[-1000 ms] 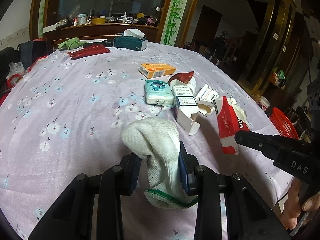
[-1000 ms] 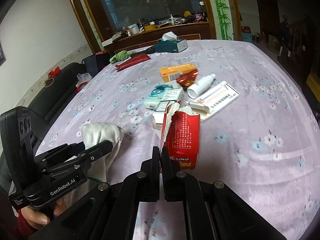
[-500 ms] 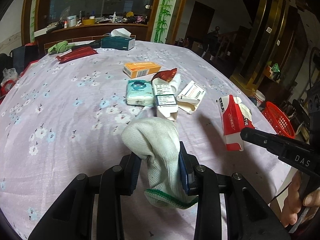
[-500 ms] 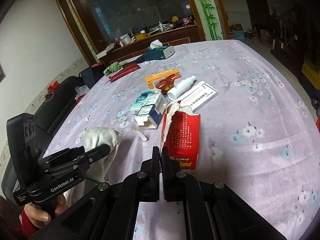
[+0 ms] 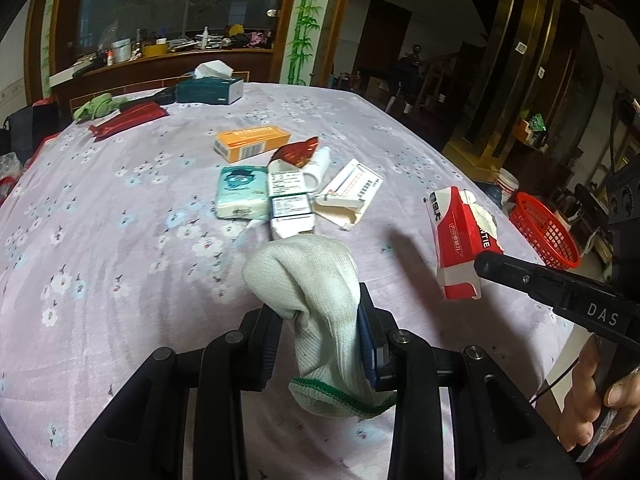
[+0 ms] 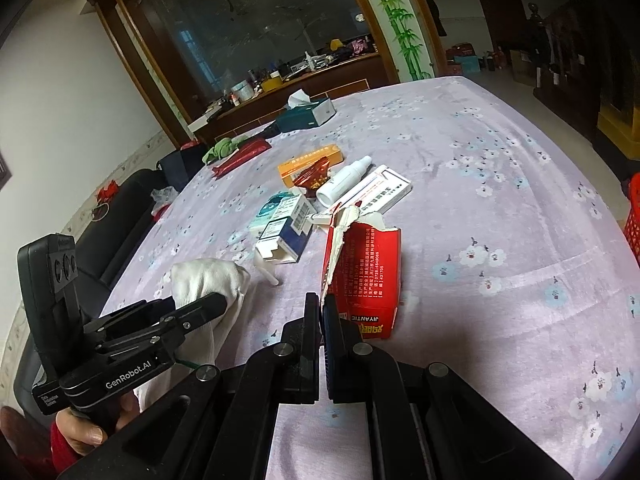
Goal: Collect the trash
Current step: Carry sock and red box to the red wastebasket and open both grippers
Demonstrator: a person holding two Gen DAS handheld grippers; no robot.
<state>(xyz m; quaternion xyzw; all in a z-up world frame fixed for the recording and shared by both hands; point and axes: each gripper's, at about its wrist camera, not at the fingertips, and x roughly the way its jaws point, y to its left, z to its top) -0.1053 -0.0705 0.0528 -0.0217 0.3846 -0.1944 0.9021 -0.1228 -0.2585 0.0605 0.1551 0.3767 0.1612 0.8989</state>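
My left gripper (image 5: pixel 320 316) is shut on a white knit glove (image 5: pixel 316 280) with a green cuff, held above the lilac flowered tablecloth (image 5: pixel 120 240). My right gripper (image 6: pixel 322 308) is shut on a torn red carton (image 6: pixel 366 272), lifted off the table; in the left wrist view the red carton (image 5: pixel 456 236) hangs at the right, at the tip of the right gripper (image 5: pixel 484 264). The glove (image 6: pixel 208 280) and the left gripper (image 6: pixel 216 304) show at the lower left of the right wrist view. More trash lies mid-table: an orange box (image 5: pixel 252 142), a teal tissue pack (image 5: pixel 242 192), white boxes (image 5: pixel 290 204), a white bottle (image 6: pixel 344 180).
A red mesh basket (image 5: pixel 544 232) stands on the floor beyond the table's right edge. At the far end lie a green tissue box (image 5: pixel 210 88), a red packet (image 5: pixel 128 120) and a green cloth (image 5: pixel 96 106). A dark sofa (image 6: pixel 116 224) runs along the left side.
Both grippers have risen and drawn back from the pile with their loads. The red carton has swung right, toward the red basket, and now hangs clear of the table.
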